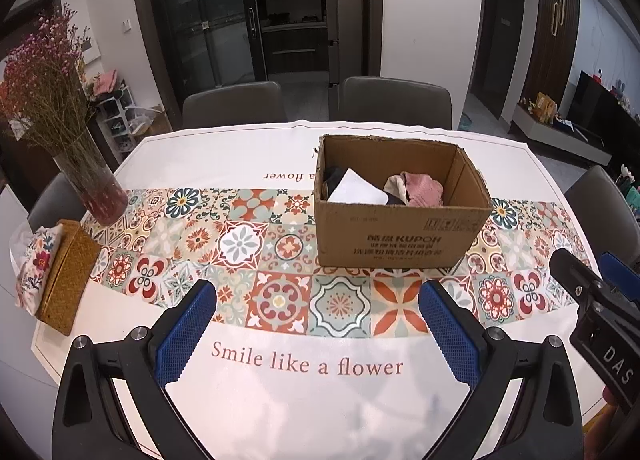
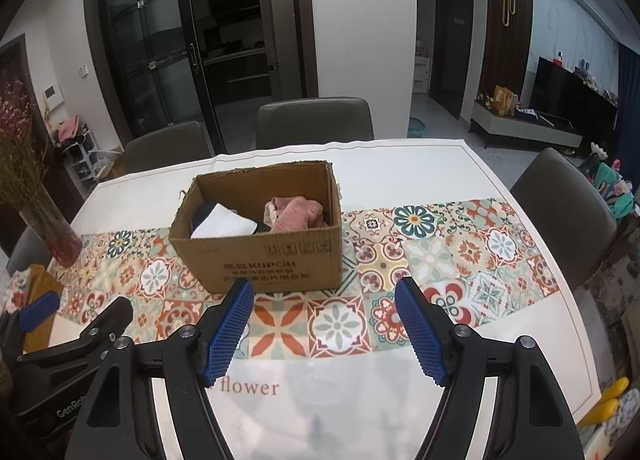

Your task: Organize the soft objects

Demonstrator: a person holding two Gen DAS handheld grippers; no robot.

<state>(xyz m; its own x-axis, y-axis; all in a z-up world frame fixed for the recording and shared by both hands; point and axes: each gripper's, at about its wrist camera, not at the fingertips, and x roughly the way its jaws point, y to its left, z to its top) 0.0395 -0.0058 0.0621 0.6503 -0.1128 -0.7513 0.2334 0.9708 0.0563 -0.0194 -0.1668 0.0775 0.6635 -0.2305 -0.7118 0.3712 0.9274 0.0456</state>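
Claws hover over a dining tabletop (image 1: 248,152): the left claw (image 1: 318,336) spread wide and holding nothing, the right claw (image 2: 324,330) likewise wide and bare, both above a tiled-pattern tablecloth (image 2: 432,256) printed "Smile like a flower." Beyond the blue pads sits an open cardboard box (image 1: 400,236) on the patterned strip. Inside lie the soft things: a white cloth (image 1: 356,190) over a dark garment at left, a pink knit piece (image 1: 424,188) at right. A vase of dried flowers (image 1: 52,100) and a woven tissue box (image 1: 70,276) stand at the far left edge.
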